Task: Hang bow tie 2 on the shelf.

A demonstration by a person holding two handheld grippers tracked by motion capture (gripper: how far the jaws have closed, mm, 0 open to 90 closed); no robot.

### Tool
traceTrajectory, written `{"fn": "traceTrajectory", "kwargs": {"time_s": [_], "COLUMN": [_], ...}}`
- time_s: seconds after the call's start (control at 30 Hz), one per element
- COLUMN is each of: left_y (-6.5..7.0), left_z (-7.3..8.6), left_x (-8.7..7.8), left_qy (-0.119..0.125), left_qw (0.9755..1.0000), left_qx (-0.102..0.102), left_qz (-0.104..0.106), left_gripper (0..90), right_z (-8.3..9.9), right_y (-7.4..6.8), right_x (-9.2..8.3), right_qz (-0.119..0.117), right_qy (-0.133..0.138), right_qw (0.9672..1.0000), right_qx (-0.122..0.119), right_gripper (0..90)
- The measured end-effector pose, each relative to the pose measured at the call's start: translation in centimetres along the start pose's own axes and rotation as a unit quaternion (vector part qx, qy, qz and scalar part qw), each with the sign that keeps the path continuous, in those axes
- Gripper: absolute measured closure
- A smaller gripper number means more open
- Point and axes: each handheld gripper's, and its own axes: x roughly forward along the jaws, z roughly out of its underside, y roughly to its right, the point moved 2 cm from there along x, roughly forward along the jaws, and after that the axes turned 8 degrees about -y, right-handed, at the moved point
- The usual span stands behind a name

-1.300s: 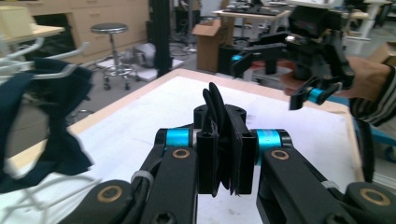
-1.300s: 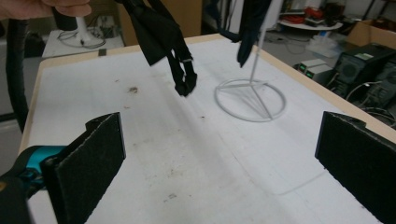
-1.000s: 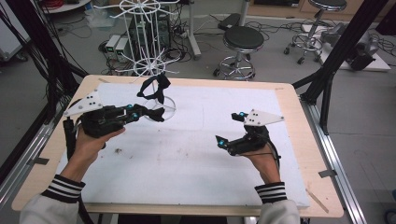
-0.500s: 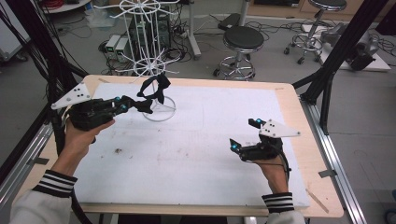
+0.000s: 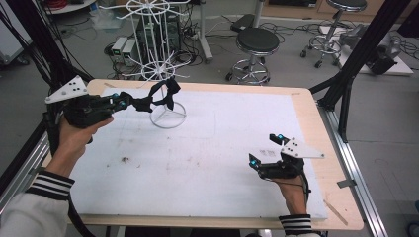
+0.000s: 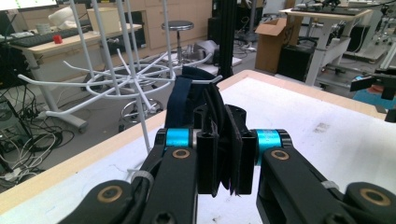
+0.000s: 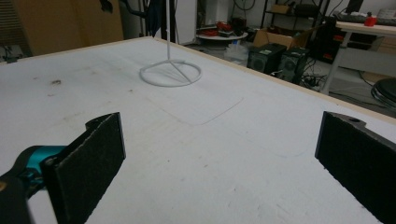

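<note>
Now | left tool (image 5: 132, 102) clenched on dark strap (image 5: 165, 94), seemingly at rack (image 5: 158, 69) | right tool (image 5: 264, 150) released

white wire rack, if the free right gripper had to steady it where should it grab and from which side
Probably the thin upright pole just above the ring base, approached level from the right gripper's side. Its jaws are open, the pole is narrow and bare there, while the left gripper holds the dark strap higher up.
</note>
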Motion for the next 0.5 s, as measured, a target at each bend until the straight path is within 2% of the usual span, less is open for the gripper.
{"fn": "traceTrajectory", "kwargs": {"time_s": [0.3, 0.37, 0.5], "left_y": [-1.0, -1.3, -1.6], "left_z": [-0.9, -1.0, -1.4], "left_x": [0.2, 0.4, 0.9], "left_qy": [-0.009, -0.014, -0.015], "left_qw": [0.9999, 0.9998, 0.9998], "left_qx": [0.002, 0.002, 0.003], "left_qz": [-0.014, -0.014, -0.014], "left_gripper": [83.2, 83.2, 83.2], "right_z": [1.5, 1.6, 1.4], "right_y": [-0.2, -0.3, -0.5], "right_x": [-0.2, -0.1, -0.1], "right_qz": [0.003, 0.007, 0.012], "right_qy": [0.013, 0.007, 0.025], "right_qw": [0.9999, 0.9999, 0.9996], "right_qx": [0.009, 0.009, 0.005], "right_gripper": [0.9, 0.9, 0.9]}}
